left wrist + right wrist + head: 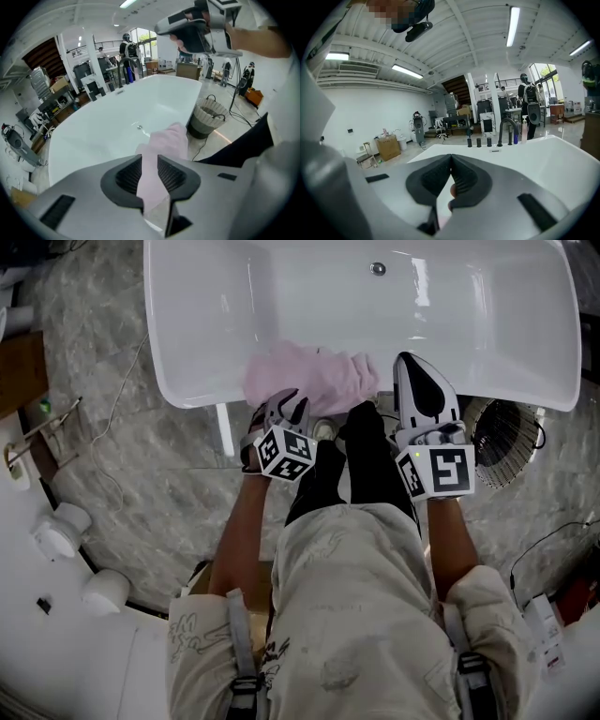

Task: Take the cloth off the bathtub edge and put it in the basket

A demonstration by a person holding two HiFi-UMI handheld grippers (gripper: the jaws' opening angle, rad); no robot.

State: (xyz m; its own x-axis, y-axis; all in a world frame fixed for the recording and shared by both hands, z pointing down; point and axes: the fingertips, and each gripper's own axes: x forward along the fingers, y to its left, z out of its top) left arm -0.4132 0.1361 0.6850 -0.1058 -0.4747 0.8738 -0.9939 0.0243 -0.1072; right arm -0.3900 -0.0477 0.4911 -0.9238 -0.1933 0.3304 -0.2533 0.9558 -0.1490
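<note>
A pink cloth [314,376] lies bunched over the near rim of the white bathtub [187,390]. My left gripper [286,407] points down at the cloth's near left edge. In the left gripper view the cloth [166,140] fills the narrow gap of the gripper [150,161], whose jaws stand slightly apart and are not clamped on it. My right gripper [406,362] hovers over the tub rim just right of the cloth, shut and empty; its pads meet at the tips [450,157]. The round basket [506,442] stands on the floor to the right of the tub [208,117].
The tub's drain [378,268] sits at the far side and black taps [508,129] stand at one end. Cables [553,540] trail over the marble floor by the basket. White fixtures [61,531] line the left. The person's dark-trousered legs [361,465] stand between the grippers.
</note>
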